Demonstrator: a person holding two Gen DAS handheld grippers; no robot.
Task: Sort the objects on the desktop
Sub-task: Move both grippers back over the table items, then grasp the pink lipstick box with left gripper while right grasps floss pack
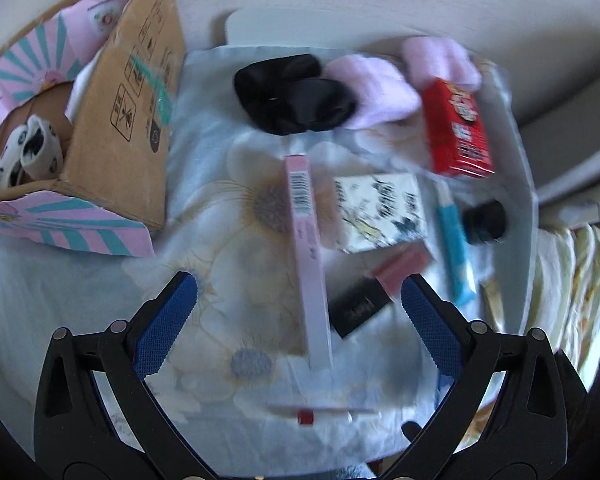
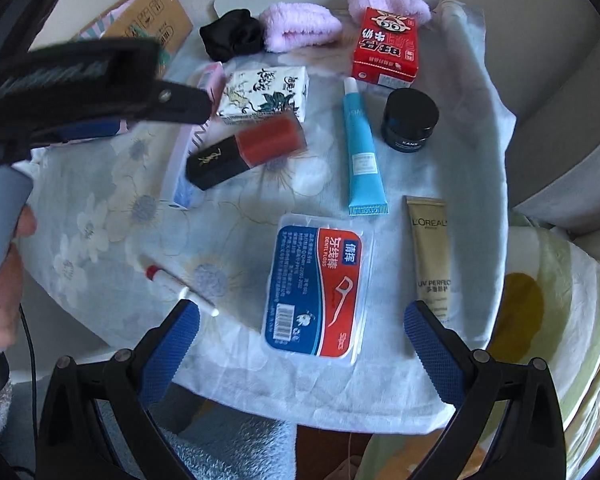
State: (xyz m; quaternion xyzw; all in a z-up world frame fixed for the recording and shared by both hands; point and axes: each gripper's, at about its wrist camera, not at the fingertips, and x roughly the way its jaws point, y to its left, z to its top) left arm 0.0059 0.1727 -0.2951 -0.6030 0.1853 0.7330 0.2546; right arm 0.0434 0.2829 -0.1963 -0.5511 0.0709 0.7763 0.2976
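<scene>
My left gripper [image 1: 300,304] is open and empty above a long pink box [image 1: 306,248] on the flowered cloth. A black and red lipstick [image 1: 374,292], a tissue pack [image 1: 380,212], a blue tube [image 1: 454,244], a black jar [image 1: 484,222] and a red carton [image 1: 458,130] lie to its right. My right gripper [image 2: 302,332] is open and empty over a dental floss box [image 2: 318,292]. A gold tube [image 2: 432,256], the blue tube [image 2: 362,152], the jar [image 2: 410,120] and the lipstick [image 2: 248,148] lie beyond it.
A cardboard box [image 1: 120,120] with rolled socks [image 1: 28,156] inside stands at the far left. A black scrunchie [image 1: 296,94] and pink fluffy bands [image 1: 376,92] lie at the back. A thin red-capped stick [image 2: 176,280] lies near the front edge. The left gripper's body [image 2: 80,84] shows at the left.
</scene>
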